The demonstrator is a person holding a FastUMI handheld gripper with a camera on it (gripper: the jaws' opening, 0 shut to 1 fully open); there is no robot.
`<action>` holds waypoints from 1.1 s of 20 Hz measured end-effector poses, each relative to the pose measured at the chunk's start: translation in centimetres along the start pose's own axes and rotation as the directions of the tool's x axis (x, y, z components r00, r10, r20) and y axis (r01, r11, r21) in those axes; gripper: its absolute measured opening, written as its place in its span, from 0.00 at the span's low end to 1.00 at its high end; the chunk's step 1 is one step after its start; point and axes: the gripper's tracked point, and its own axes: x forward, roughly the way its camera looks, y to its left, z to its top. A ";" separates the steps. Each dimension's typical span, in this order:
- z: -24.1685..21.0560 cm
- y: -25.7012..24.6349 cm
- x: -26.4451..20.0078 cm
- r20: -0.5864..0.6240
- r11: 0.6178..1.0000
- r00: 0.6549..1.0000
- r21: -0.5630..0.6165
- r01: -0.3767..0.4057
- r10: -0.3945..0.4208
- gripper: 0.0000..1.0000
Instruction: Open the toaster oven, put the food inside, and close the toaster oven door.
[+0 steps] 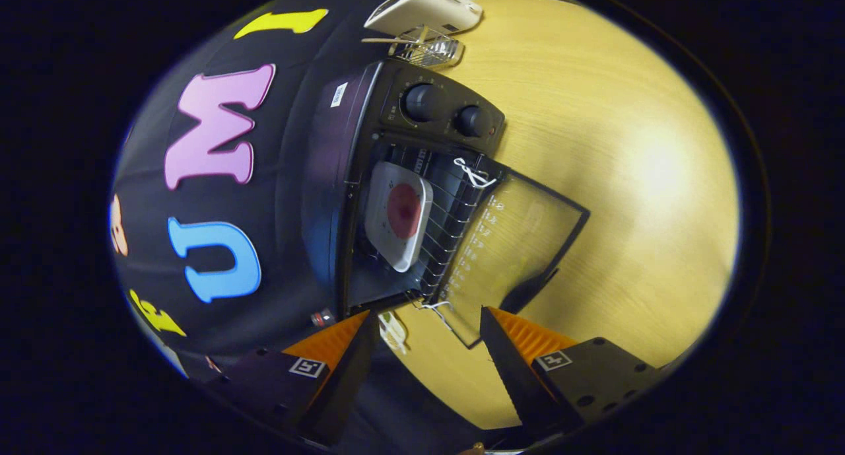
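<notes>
The view is rolled sideways. A black toaster oven (436,111) with two knobs stands on the wooden table, its glass door (521,244) swung fully down and open. Inside, on the wire rack (449,224), lies a white square plate (396,217) carrying a round dark-red piece of food (404,210). My gripper (429,329) is open, with nothing between its fingers. It hovers just short of the door's near corner. The door's black handle (531,288) lies just ahead of one finger.
The light wooden table (627,164) spreads beyond the door. A white box (426,7) and a small wire basket (429,49) sit past the oven's knob end. White string ties (472,172) hang at the door hinges. The booth's black cloth wall stands behind the oven.
</notes>
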 end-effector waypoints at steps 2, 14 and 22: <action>-1.2 -1.8 -1.1 -0.014 0.986 0.998 -0.159 0.050 -0.053 0.98; -5.2 -11.4 3.6 0.110 0.549 0.950 -0.794 0.262 -0.293 0.99; -3.7 -12.7 8.0 0.214 0.466 0.921 -0.811 0.353 -0.325 0.99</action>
